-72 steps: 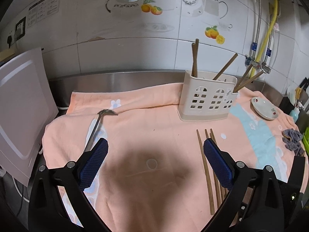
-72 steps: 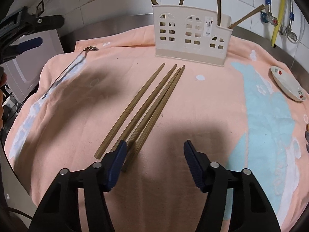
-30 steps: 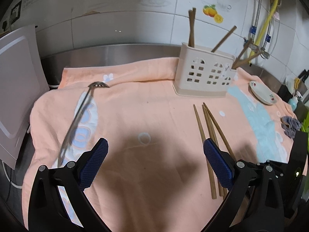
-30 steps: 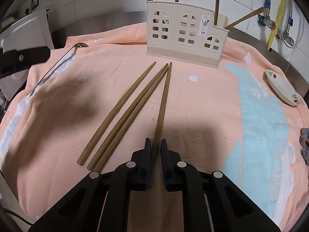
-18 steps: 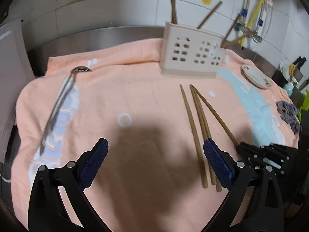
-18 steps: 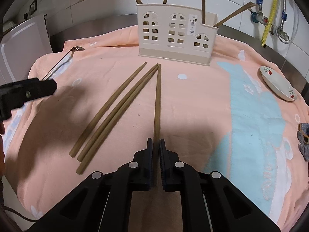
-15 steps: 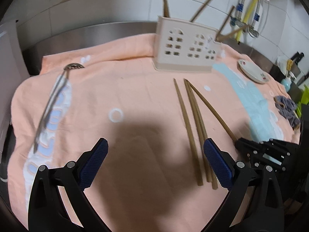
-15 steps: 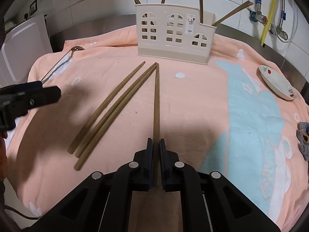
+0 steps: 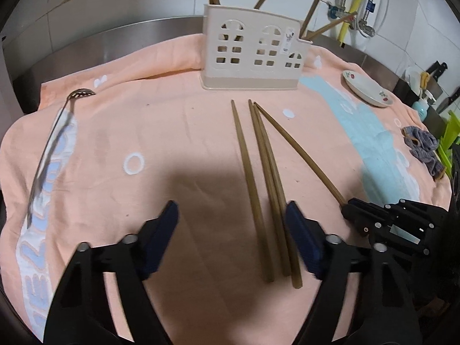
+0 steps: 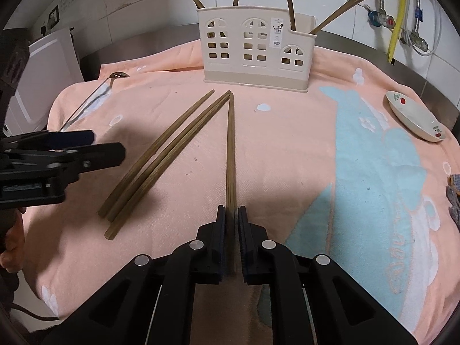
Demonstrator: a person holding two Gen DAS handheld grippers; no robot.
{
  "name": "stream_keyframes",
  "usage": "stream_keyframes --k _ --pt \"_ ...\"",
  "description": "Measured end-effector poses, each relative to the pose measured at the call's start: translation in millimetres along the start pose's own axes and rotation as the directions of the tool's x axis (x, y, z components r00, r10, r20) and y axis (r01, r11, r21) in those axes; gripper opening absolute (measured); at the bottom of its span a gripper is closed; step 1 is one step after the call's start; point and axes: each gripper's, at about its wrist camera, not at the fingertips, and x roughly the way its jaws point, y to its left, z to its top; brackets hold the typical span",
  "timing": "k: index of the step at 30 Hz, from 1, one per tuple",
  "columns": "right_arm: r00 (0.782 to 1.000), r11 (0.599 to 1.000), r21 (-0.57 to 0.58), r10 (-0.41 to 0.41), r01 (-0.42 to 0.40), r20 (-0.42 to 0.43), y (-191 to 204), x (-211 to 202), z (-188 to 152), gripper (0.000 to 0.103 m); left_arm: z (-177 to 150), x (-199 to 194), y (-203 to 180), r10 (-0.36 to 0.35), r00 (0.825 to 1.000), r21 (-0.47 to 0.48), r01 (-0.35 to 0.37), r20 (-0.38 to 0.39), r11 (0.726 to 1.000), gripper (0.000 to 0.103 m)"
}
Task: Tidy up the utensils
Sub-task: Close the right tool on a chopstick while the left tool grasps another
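A white utensil holder (image 9: 253,57) (image 10: 256,57) with several chopsticks stands at the back of the peach towel (image 9: 172,132). Three brown chopsticks (image 9: 258,172) (image 10: 161,166) lie side by side on the towel. My left gripper (image 9: 231,230) (image 10: 106,145) is low over their near ends, which lie between the fingers close to the right pad (image 9: 302,235). Its jaws are closing and do not press on them. My right gripper (image 10: 231,212) (image 9: 345,207) holds the near end of a fourth chopstick (image 10: 230,149) (image 9: 299,155); its jaws are easing open.
A metal slotted spoon (image 9: 51,143) (image 10: 86,106) lies along the towel's left side. A small saucer (image 9: 365,87) (image 10: 414,118) sits at the right, a grey cloth (image 9: 422,146) beside it. A white board (image 10: 46,72) leans at the far left.
My left gripper came down and to the right over the three chopsticks and its jaws narrowed. My right gripper shut on one chopstick and swung it apart from the others.
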Motion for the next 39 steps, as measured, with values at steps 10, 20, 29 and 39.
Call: stream_keyframes --k 10,20,29,39 --pt "1.0 1.0 0.0 0.025 -0.025 0.015 -3 -1 -2 0.019 2 14 -14 -0.014 0.999 0.024 0.015 -0.032 1.0 0.035" --pt "0.999 0.999 0.001 0.033 -0.033 0.022 -3 -2 -3 0.022 1 24 -19 -0.021 0.998 0.028 0.022 -0.057 0.999 0.012" --pt "0.999 0.999 0.0 0.034 -0.034 0.024 -2 -1 -3 0.023 -1 30 -19 -0.02 0.997 0.019 0.021 -0.069 1.0 0.013" --pt "0.999 1.0 -0.004 0.029 -0.029 0.027 0 -1 -3 0.029 -3 29 -19 -0.012 0.998 0.041 0.015 -0.069 0.999 0.014"
